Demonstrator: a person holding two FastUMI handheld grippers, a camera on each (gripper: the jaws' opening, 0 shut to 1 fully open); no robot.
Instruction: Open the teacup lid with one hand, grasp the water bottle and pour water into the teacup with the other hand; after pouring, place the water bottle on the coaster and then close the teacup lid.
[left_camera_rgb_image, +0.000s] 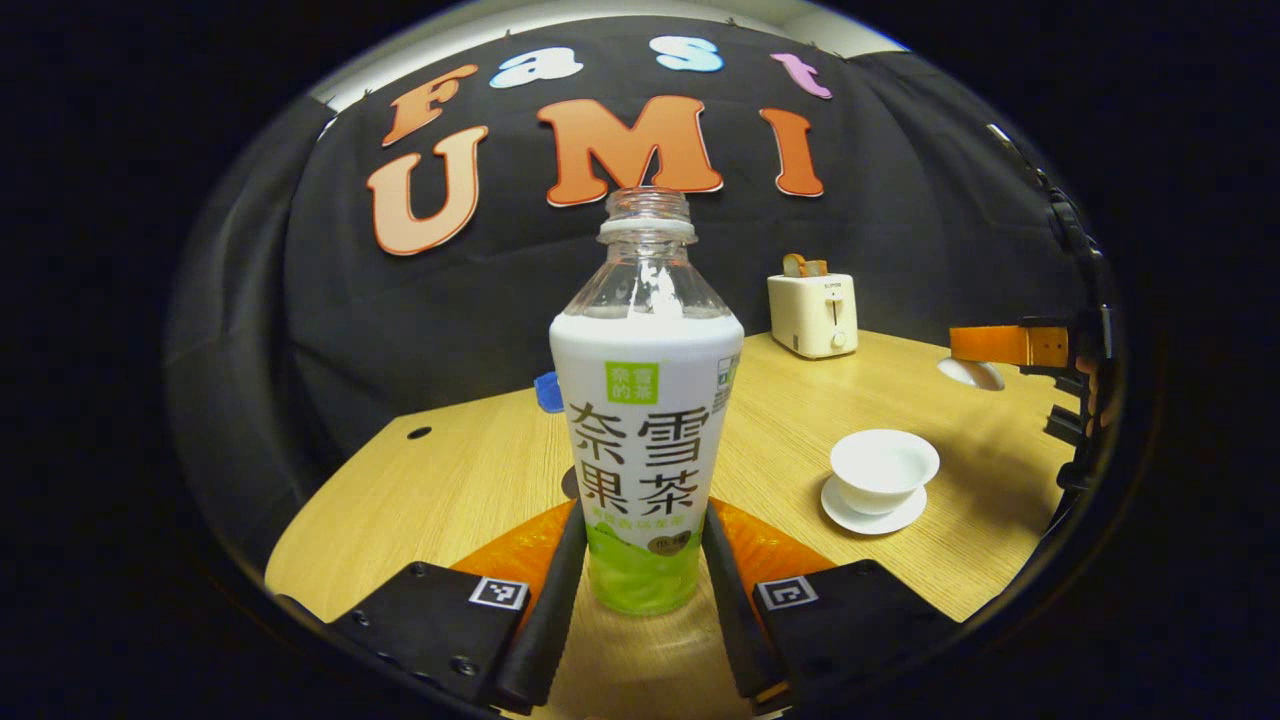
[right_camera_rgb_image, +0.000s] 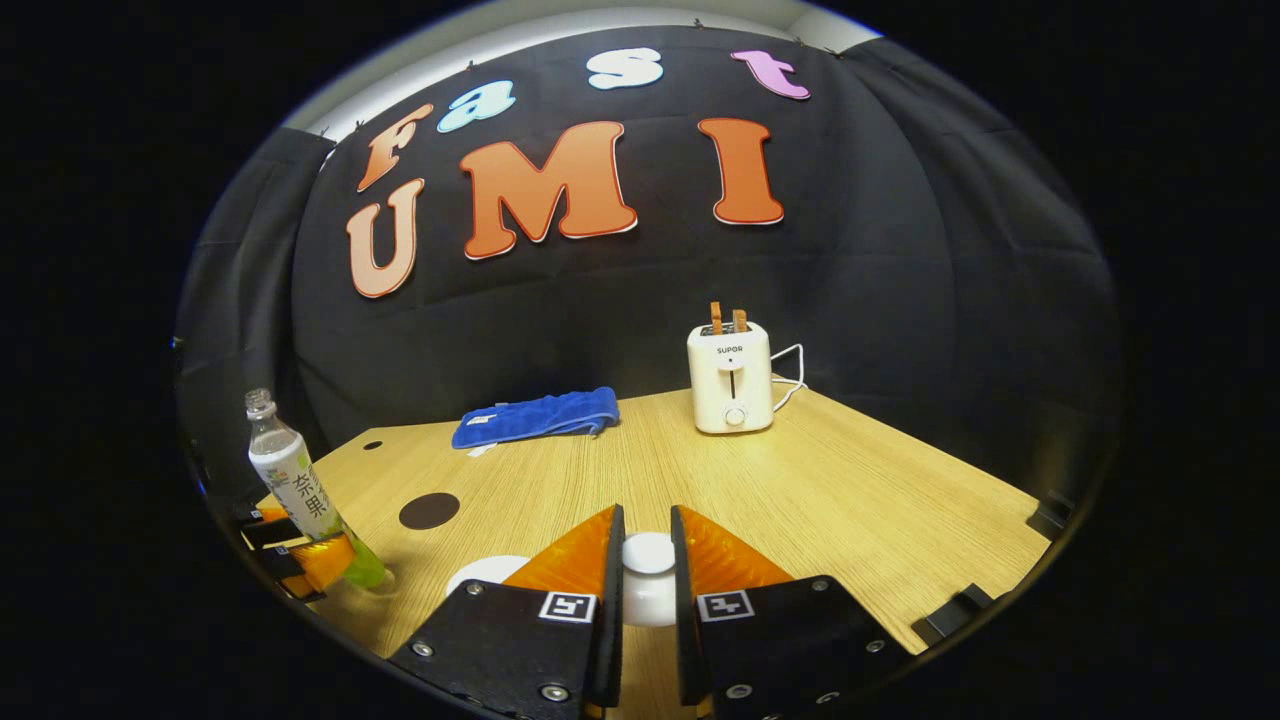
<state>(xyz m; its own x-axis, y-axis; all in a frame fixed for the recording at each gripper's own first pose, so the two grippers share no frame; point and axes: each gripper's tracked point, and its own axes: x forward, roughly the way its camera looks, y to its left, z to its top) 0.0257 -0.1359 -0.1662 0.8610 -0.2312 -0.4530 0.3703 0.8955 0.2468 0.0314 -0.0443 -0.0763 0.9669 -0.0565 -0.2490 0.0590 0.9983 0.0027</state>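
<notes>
A clear uncapped water bottle (left_camera_rgb_image: 645, 420) with a white label and green base stands between the fingers of my left gripper (left_camera_rgb_image: 645, 590), which press on its lower sides. In the right gripper view the bottle (right_camera_rgb_image: 300, 490) leans at the far left, held low over the table. The white teacup (left_camera_rgb_image: 884, 468) sits open on its saucer (left_camera_rgb_image: 872, 515), to the right of the bottle. My right gripper (right_camera_rgb_image: 648, 560) is shut on the knob of the white lid (right_camera_rgb_image: 648, 585); in the left gripper view it holds that lid (left_camera_rgb_image: 970, 373) raised behind the cup. A dark round coaster (right_camera_rgb_image: 429, 510) lies on the table.
A cream toaster (right_camera_rgb_image: 730, 390) with two slices stands at the back of the wooden table (right_camera_rgb_image: 860, 500), its cord trailing right. A folded blue towel (right_camera_rgb_image: 535, 415) lies at the back left. A small hole (left_camera_rgb_image: 419, 433) marks the tabletop near the left edge.
</notes>
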